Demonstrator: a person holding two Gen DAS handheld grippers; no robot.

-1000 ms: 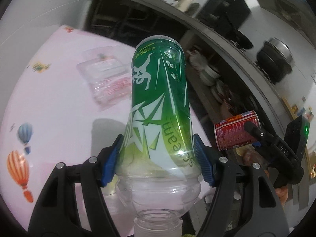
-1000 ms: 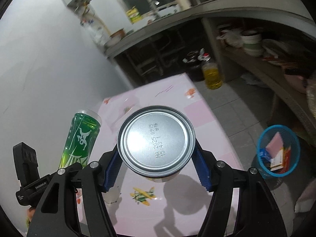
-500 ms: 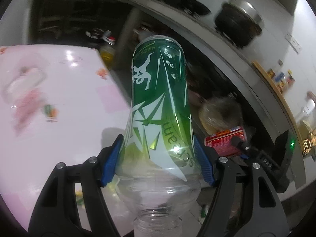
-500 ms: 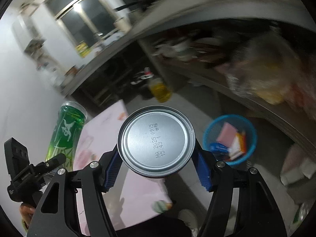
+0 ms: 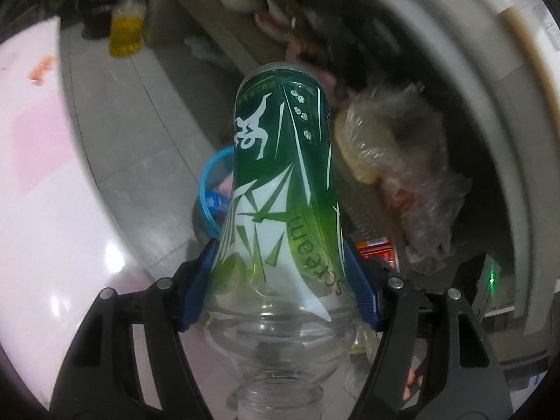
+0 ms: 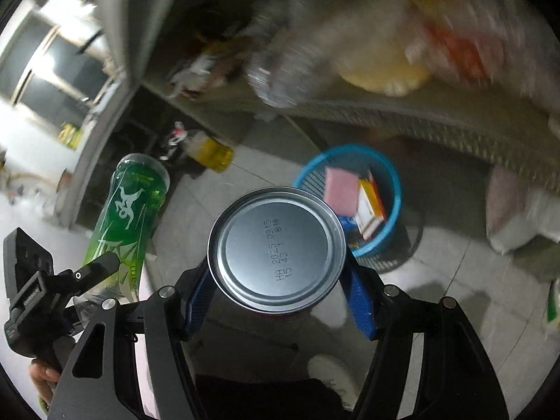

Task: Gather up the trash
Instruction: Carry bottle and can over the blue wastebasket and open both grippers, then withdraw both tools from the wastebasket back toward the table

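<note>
Risk first: bottle point(image 5: 280, 189) held low on its body, near the neck end, base pointing away toward the floor. Long free length beyond the pads; likely to pivot or slip out if swung hard. Thin plastic under the blue pads could also buckle and loosen the hold.

Can point(image 6: 276, 248) gripped across its round wall, flat printed end facing the camera. Smooth metal on narrow pads: could rotate or slide out if tilted further before release.

Blue basket point(image 6: 392, 182) on the tiled floor, already part full with a pink pack and orange-and-white cartons. Both items released together might collide at the rim and bounce out onto the tiles. Basket looks light; a heavy drop could tip it. In the left wrist view only a sliver of the basket rim shows behind the bottle, so aim from that side is partly blind.

White shoe point(image 6: 332, 374) visible below the right gripper: a dropped can could land on it.

Pose: left gripper point(image 5: 280, 287) pitched steeply downward, fingers closed around the bottle at moderate width. Right gripper point(image 6: 276, 297) also angled down toward the floor, fingers clamped on the can, basket just beyond and right of the can. Left gripper visible beside it at the left edge, a hand on its handle. Pink desk point(image 5: 42, 182) off to the left, behind both.
</note>
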